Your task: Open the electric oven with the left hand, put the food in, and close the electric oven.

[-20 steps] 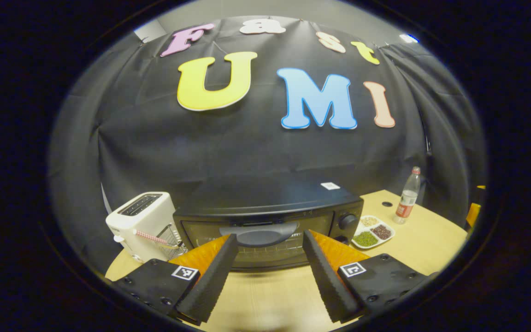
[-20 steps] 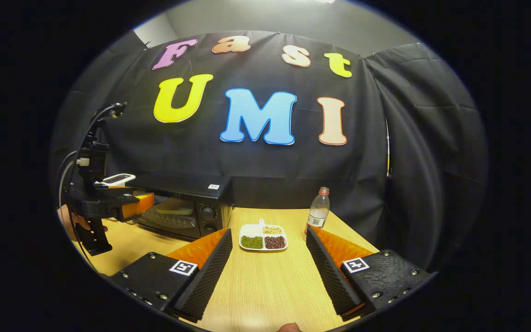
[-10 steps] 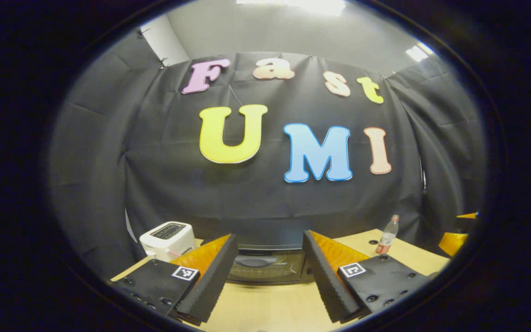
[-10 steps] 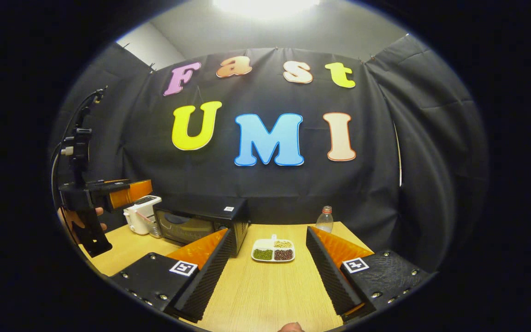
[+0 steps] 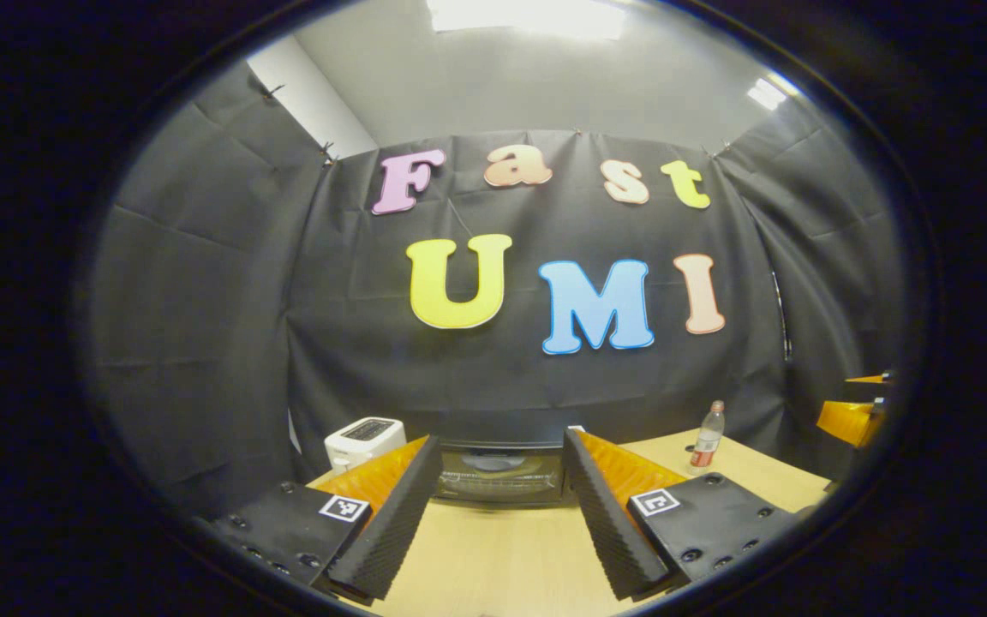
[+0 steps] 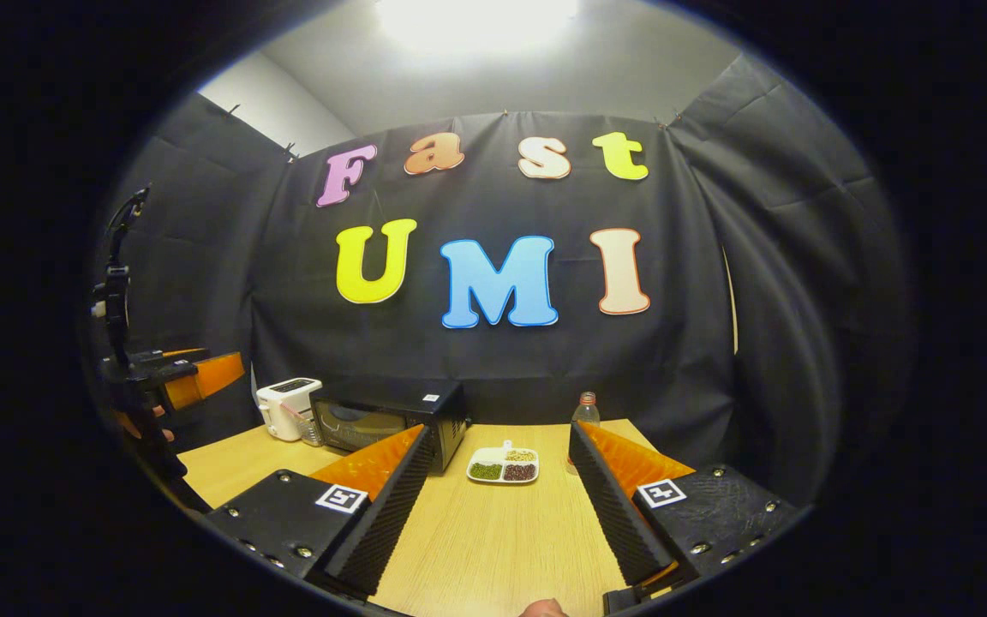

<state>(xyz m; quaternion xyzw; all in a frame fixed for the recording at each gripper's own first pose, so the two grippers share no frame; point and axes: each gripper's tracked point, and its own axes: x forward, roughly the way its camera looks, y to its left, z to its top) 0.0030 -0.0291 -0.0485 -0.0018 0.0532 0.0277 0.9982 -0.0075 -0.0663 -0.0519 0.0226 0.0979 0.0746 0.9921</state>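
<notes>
The black electric oven (image 5: 498,473) stands at the back of the wooden table (image 5: 502,557), its door closed; it shows small and far between the fingers of my open left gripper (image 5: 502,439). In the right gripper view the oven (image 6: 391,424) is left of centre. To its right lies the white divided plate of food (image 6: 504,467), with green, dark and pale portions. My right gripper (image 6: 500,428) is open and empty, well back from the plate. The left gripper (image 6: 172,381) hangs in the air at the far left, held by a hand.
A white toaster (image 5: 363,437) sits left of the oven. A plastic bottle (image 5: 704,439) stands at the table's back right, behind the plate (image 6: 583,411). The other gripper (image 5: 853,411) shows at the right edge. Black cloth walls the booth.
Both grippers have drawn back from the table's rear; the oven, close in front of the left gripper a second ago, now looks small and distant. Both stayed open.
</notes>
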